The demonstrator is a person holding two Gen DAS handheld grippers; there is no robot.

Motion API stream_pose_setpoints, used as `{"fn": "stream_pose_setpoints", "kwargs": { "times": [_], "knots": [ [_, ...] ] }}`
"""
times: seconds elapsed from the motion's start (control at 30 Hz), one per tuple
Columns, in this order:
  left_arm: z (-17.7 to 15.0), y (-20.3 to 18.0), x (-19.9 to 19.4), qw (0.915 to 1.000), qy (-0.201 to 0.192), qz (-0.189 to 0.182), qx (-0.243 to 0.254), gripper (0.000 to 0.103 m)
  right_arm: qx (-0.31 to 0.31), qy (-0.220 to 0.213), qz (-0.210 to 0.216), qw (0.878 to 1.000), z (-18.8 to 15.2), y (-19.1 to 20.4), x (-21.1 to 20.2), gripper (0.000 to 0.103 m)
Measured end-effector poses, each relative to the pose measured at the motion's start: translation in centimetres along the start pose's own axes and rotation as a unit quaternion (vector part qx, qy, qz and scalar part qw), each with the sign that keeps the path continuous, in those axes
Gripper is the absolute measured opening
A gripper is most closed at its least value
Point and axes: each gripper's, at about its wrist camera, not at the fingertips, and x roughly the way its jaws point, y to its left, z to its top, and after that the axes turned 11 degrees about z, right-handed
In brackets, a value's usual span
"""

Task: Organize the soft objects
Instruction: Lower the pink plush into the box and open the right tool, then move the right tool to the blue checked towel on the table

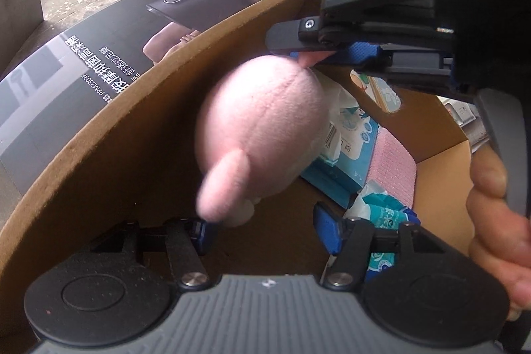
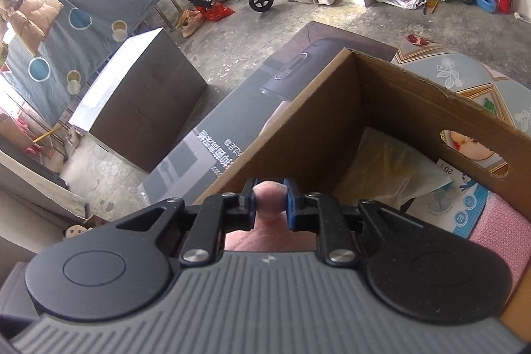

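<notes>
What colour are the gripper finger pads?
Blue. The pads show best in the right wrist view, clamped on a nub of the pink plush toy.

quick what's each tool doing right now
Left tool: open, the pink plush toy hangs just above its blue pads, not pinched.
Right tool: shut on a small end of the pink plush toy.

Both tongs are showing grey ribbed housings, black round hubs and black link arms with silver screws. The left tongs [image 1: 265, 229] are wearing blue pads [image 1: 327, 229]; the right tongs [image 2: 270, 199] are bearing white "DAS" lettering.
</notes>
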Motion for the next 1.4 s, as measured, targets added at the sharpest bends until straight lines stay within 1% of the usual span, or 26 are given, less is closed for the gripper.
{"fn": "stream_pose_setpoints", "kwargs": {
  "times": [0.03, 0.1, 0.13, 0.2, 0.27, 0.3, 0.33, 0.47, 0.5, 0.63, 0.8, 0.93, 1.0, 1.1, 1.17, 1.23, 1.3, 1.4],
  "knots": [
    [0.0, 0.1, 0.1, 1.0, 0.001, 0.0, -0.002, 0.065, 0.001, 0.005, -0.005, 1.0, -0.2, -0.2, 0.5, 0.018],
    [0.1, 0.0, 0.4, 1.0, 0.004, 0.002, -0.003, 0.066, 0.013, 0.017, -0.003, 1.0, -0.6, -0.8, 1.7, 0.021],
    [0.1, 0.1, 0.4, 1.0, 0.006, 0.003, -0.003, 0.066, 0.018, 0.02, 0.002, 1.0, -0.7, -1.1, 2.1, 0.024],
    [0.0, 0.2, 0.6, 0.9999, 0.01, 0.003, -0.005, 0.066, 0.03, 0.014, 0.008, 0.999, -0.8, -1.4, 2.3, 0.032],
    [0.0, 0.2, 0.6, 0.9999, 0.011, 0.002, -0.005, 0.066, 0.047, 0.007, 0.017, 0.999, -0.7, -1.9, 2.0, 0.045],
    [-0.1, 0.2, 0.5, 0.9999, 0.01, 0.003, -0.005, 0.066, 0.053, 0.001, 0.021, 0.998, -0.7, -2.1, 1.5, 0.049],
    [-0.1, 0.2, 0.3, 1.0, 0.006, 0.003, -0.003, 0.066, 0.056, -0.006, 0.021, 0.998, -0.6, -2.2, 0.9, 0.055],
    [-0.3, -0.1, -0.8, 0.9998, -0.016, 0.003, 0.007, 0.068, 0.059, -0.037, 0.015, 0.997, -0.8, -2.3, -2.3, 0.069],
    [-0.4, -0.2, -1.2, 0.9996, -0.024, 0.003, 0.012, 0.069, 0.06, -0.047, 0.015, 0.997, -1.1, -2.3, -3.4, 0.071],
    [-1.3, -0.9, -2.8, 0.9978, -0.056, 0.001, 0.035, 0.074, 0.065, -0.088, 0.018, 0.994, -3.2, -2.5, -8.5, 0.075],
    [-3.1, -2.2, -5.3, 0.9934, -0.098, -0.011, 0.059, 0.077, 0.075, -0.129, -0.002, 0.989, -8.2, -3.4, -16.0, 0.079],
    [-5.0, -4.2, -8.0, 0.9854, -0.145, -0.023, 0.086, 0.078, 0.091, -0.154, -0.042, 0.983, -12.8, -5.1, -22.5, 0.079],
    [-6.1, -5.6, -9.3, 0.9801, -0.167, -0.034, 0.102, 0.079, 0.099, -0.171, -0.068, 0.978, -15.6, -6.3, -26.1, 0.079],
    [-8.1, -8.3, -10.4, 0.9716, -0.185, -0.058, 0.135, 0.081, 0.116, -0.197, -0.108, 0.967, -19.7, -8.2, -31.1, 0.08],
    [-9.5, -10.3, -11.0, 0.9655, -0.188, -0.078, 0.162, 0.081, 0.136, -0.211, -0.133, 0.959, -22.5, -9.8, -33.8, 0.08],
    [-11.3, -12.6, -11.0, 0.9581, -0.184, -0.104, 0.194, 0.081, 0.162, -0.215, -0.156, 0.95, -25.3, -11.7, -35.8, 0.08],
    [-13.2, -15.1, -10.9, 0.951, -0.171, -0.13, 0.222, 0.081, 0.19, -0.213, -0.176, 0.942, -27.9, -13.8, -37.1, 0.08],
    [-15.9, -18.8, -9.8, 0.9379, -0.143, -0.166, 0.269, 0.081, 0.228, -0.205, -0.191, 0.932, -30.9, -16.6, -37.8, 0.08]
  ]
}}
